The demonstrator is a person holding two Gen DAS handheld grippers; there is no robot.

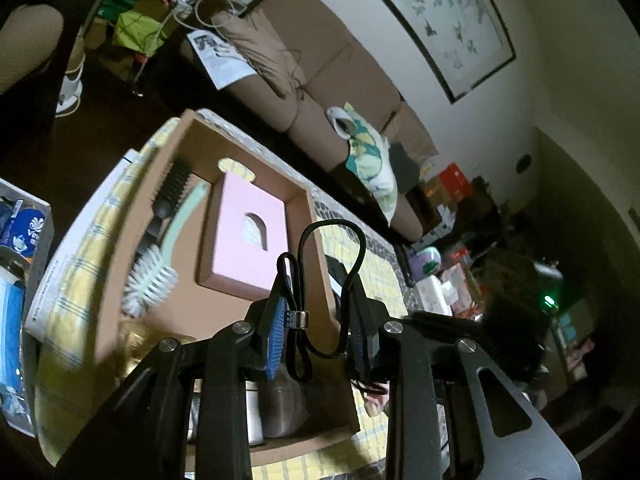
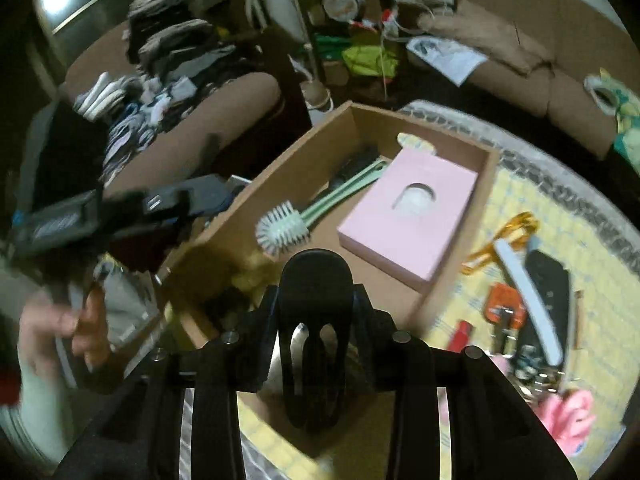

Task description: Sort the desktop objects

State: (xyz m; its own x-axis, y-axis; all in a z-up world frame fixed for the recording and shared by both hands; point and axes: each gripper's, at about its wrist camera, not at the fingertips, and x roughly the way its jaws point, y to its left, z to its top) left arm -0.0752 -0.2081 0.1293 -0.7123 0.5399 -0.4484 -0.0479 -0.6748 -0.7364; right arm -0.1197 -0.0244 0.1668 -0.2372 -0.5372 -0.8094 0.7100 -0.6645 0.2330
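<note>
A brown cardboard box [image 1: 320,216] [image 2: 304,148] sits on the yellow checked tablecloth. It holds a pink tissue box [image 1: 244,236] [image 2: 412,220], a green bottle brush [image 1: 160,268] [image 2: 296,224] and a black hairbrush [image 1: 172,188]. My left gripper [image 1: 320,320] is shut on a looped black cable [image 1: 332,240], held above the box's near right wall. My right gripper [image 2: 316,320] is shut on a black plastic clip-like object [image 2: 316,332], held over the box's near end.
On the cloth right of the box lie orange scissors [image 2: 508,236], a white nail file [image 2: 528,300], a black flat case [image 2: 548,292], an orange tool [image 2: 504,308] and a pink item [image 2: 568,412]. A brown sofa [image 1: 320,60] stands behind. White packs [image 1: 24,236] lie left.
</note>
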